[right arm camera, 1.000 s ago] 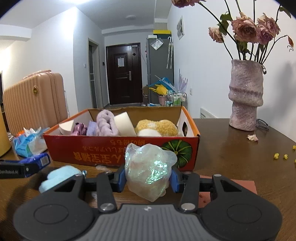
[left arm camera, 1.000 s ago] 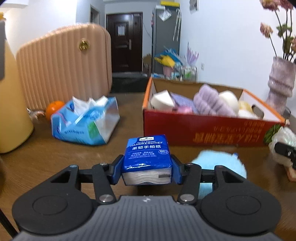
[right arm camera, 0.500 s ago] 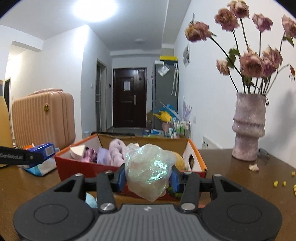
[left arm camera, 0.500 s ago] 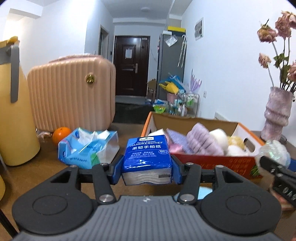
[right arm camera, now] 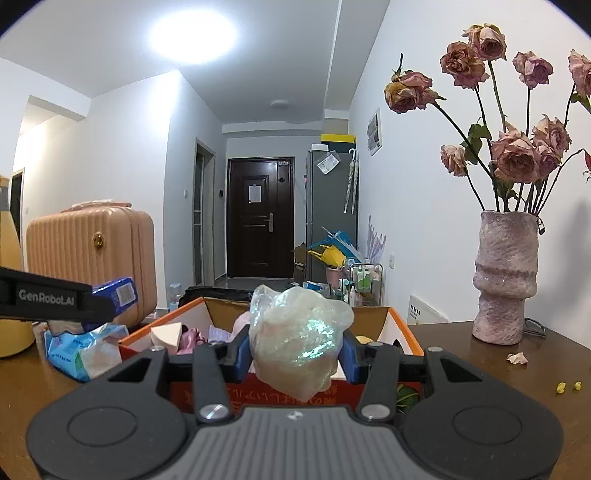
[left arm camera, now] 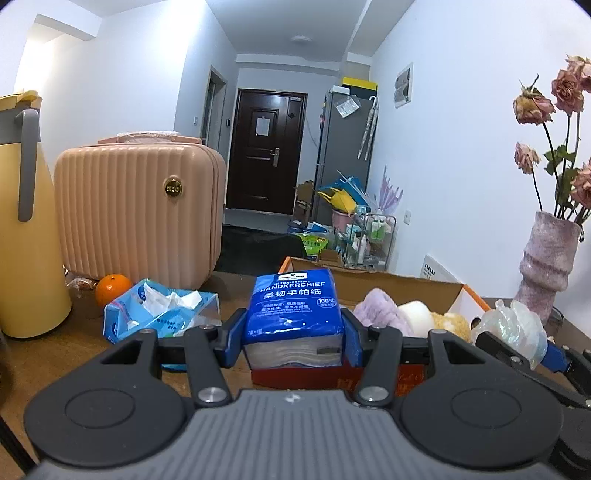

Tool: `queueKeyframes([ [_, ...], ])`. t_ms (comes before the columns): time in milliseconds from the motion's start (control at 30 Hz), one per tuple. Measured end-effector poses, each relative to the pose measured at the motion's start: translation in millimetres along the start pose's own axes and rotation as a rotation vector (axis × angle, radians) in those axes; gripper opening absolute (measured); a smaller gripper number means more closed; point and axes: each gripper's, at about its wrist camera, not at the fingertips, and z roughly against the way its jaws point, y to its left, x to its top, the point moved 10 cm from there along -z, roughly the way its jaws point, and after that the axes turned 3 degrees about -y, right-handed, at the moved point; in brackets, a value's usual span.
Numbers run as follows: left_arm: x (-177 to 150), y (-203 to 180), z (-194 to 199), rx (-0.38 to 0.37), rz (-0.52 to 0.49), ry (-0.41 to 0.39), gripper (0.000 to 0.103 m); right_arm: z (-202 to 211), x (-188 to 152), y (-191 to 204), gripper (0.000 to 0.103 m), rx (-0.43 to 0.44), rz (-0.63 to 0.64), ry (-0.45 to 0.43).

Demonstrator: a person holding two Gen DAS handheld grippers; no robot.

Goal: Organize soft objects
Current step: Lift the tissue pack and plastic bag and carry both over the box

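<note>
A ceiling light (right arm camera: pixel 192 31) glared white overhead; the room was evenly bright, shadows soft. Fisheye bending curved the walls, corners went black.

I'm looking across a brown wooden table (right arm camera: pixel 491 373), and at its left edge a tall yellow jug (left arm camera: pixel 26 221) with a grey handle stands upright. Just beside it an orange (left arm camera: pixel 112 290) sits against the foot of a ribbed pink suitcase (left arm camera: pixel 136 210), which stands at the table's far left edge. Over at the far right corner I've got a mottled pink vase (right arm camera: pixel 506 280) holding dried roses (right arm camera: pixel 517 155). A fallen petal (right arm camera: pixel 517 357) lies near its base, and a few yellow crumbs (right arm camera: pixel 569 386) sit towards the right edge. Beyond the table, a dark door (right arm camera: pixel 260 218) closes the hallway, with a grey fridge (right arm camera: pixel 332 206) just right of it.
</note>
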Motion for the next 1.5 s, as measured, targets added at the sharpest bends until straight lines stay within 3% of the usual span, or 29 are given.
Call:
queueKeyframes([
  [600, 9.7, -6.9, -30.4, 0.022, 0.035, -0.009, 0.053, -35.1, 7.4, -1.1, 0.046, -0.021, -0.056, -0.001],
  [1500, 11.5, -31.5, -109.5, 0.077, -0.030, -0.008, 0.053, -112.4, 8.6, -27.4, 0.046, -0.109, -0.100, 0.024],
])
